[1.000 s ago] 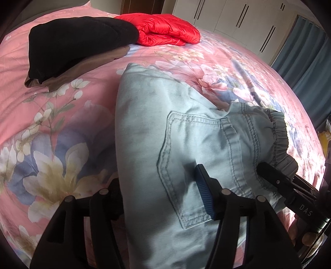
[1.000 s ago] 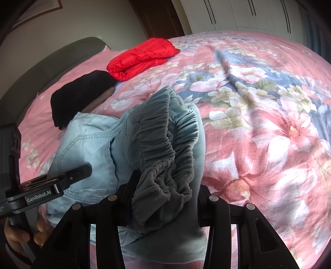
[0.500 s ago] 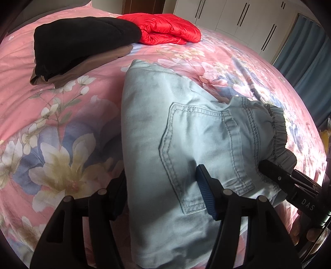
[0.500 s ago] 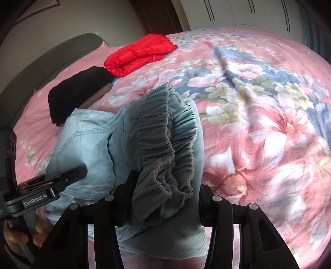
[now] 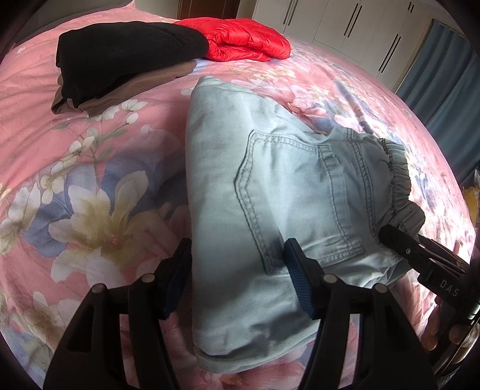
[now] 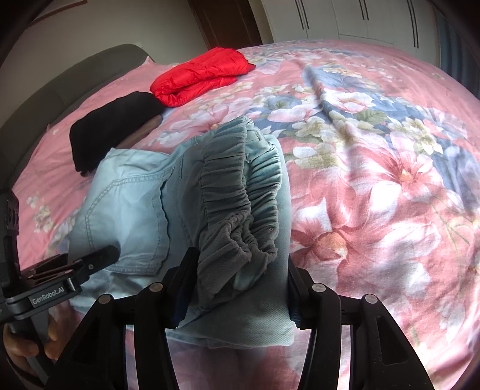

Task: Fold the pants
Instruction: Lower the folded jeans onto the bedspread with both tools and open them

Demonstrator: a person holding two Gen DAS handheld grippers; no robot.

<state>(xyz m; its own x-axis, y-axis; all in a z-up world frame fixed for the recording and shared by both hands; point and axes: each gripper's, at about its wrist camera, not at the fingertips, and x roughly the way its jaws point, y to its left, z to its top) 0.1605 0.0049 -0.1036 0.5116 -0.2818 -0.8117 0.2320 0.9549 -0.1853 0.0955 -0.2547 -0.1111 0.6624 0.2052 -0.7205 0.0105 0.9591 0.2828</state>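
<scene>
Light blue denim pants (image 5: 240,150) lie folded on the pink floral bedspread (image 5: 75,135), back pocket (image 5: 294,192) up. My left gripper (image 5: 237,276) straddles the near left edge of the fold. Its jaws are open: one pad is beside the cloth and the other rests on top. My right gripper (image 6: 238,288) sits around the bunched grey elastic waistband (image 6: 234,195) of the pants (image 6: 132,204). Its jaws are opening with the waistband still between them, and the cloth slumps loosely. One of the right gripper's fingers (image 5: 399,240) shows by the waistband (image 5: 396,168) in the left wrist view.
A black garment (image 5: 126,51) on a brown cloth (image 5: 126,90) and a red puffer jacket (image 5: 240,39) lie at the far side of the bed. White wardrobes (image 5: 345,24) and a blue curtain (image 5: 450,75) stand beyond. A grey headboard (image 6: 60,81) rises at the left.
The left gripper has drawn back along the pants, so the pocket now lies farther from its fingers. The right jaws have spread slightly and the waistband has sagged a little.
</scene>
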